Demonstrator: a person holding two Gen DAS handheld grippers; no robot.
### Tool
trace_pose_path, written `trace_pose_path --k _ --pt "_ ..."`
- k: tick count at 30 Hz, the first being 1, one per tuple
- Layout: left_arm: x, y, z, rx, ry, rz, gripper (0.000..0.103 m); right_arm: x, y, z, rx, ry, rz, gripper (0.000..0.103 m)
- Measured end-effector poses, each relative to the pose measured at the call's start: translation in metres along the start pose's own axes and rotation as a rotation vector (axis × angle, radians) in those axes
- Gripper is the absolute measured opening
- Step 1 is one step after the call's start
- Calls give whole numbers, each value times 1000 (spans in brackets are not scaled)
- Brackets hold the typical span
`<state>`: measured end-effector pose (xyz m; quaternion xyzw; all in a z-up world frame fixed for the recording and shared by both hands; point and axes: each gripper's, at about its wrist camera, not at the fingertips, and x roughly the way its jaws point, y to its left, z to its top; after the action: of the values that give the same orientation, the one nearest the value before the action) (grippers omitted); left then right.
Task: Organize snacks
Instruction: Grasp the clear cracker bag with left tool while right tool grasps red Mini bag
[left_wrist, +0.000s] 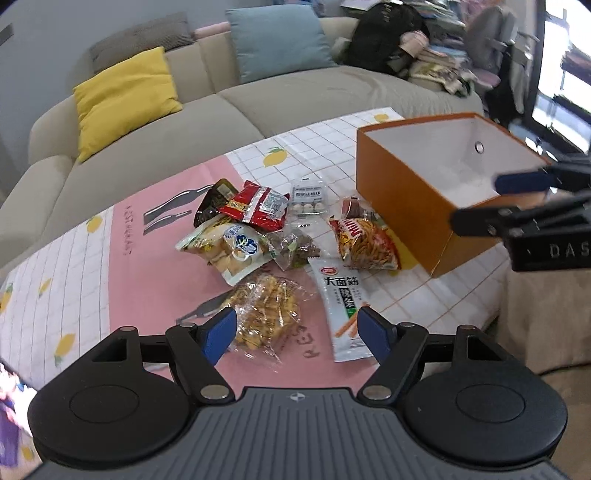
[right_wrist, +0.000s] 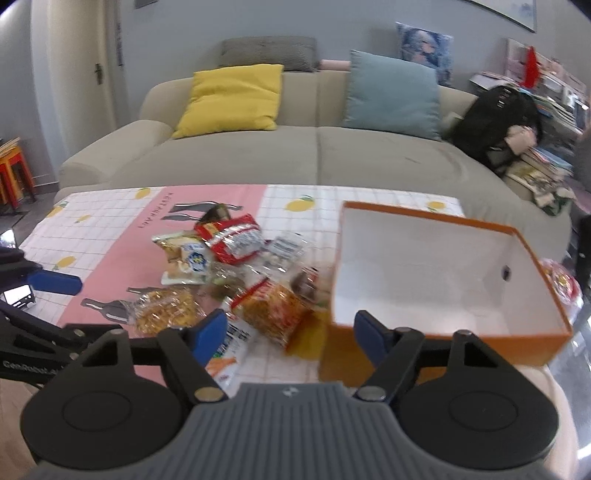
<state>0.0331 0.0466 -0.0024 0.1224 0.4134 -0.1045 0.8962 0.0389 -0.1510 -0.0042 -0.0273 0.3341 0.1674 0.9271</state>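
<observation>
A pile of snack packets lies on the tablecloth (left_wrist: 155, 258): a red packet (left_wrist: 255, 205), a yellow-white biscuit bag (left_wrist: 232, 251), a clear bag of yellow crackers (left_wrist: 267, 314), a white-green packet (left_wrist: 341, 306) and an orange noodle-snack bag (left_wrist: 365, 243). An empty orange box (left_wrist: 417, 206) with a white inside stands to their right; it also shows in the right wrist view (right_wrist: 436, 277). My left gripper (left_wrist: 297, 332) is open and empty, just above the crackers and the white packet. My right gripper (right_wrist: 290, 334) is open and empty, in front of the box's near corner and the noodle bag (right_wrist: 277, 310).
A beige sofa (right_wrist: 317, 155) with a yellow cushion (right_wrist: 231, 99) and a blue cushion (right_wrist: 391, 92) stands behind the table. A black bag (right_wrist: 498, 118) and stacked books lie at the right. Red stools (right_wrist: 14, 170) stand at the far left.
</observation>
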Motion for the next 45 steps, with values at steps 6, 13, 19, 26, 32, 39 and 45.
trace_pose_path --k 6,13,19,26,32,39,45 --pt "24 23 5 54 21 -38 88 46 24 14 -107 36 60 69" --pt "70 50 -2 121 59 -87 88 107 40 17 -221 138 43 64" --pt "103 69 -10 160 97 -156 88 143 42 7 -286 159 7 72" --pt "126 80 -12 103 66 -213 89 169 45 -13 -359 178 -46 76" --pt "138 80 -16 99 76 -227 97 179 41 -13 -310 169 -33 79" --pt "152 73 -22 139 98 -221 103 184 45 -16 -315 176 -39 77" --pt "163 77 -21 54 128 -227 103 185 42 -16 -305 173 -62 61"
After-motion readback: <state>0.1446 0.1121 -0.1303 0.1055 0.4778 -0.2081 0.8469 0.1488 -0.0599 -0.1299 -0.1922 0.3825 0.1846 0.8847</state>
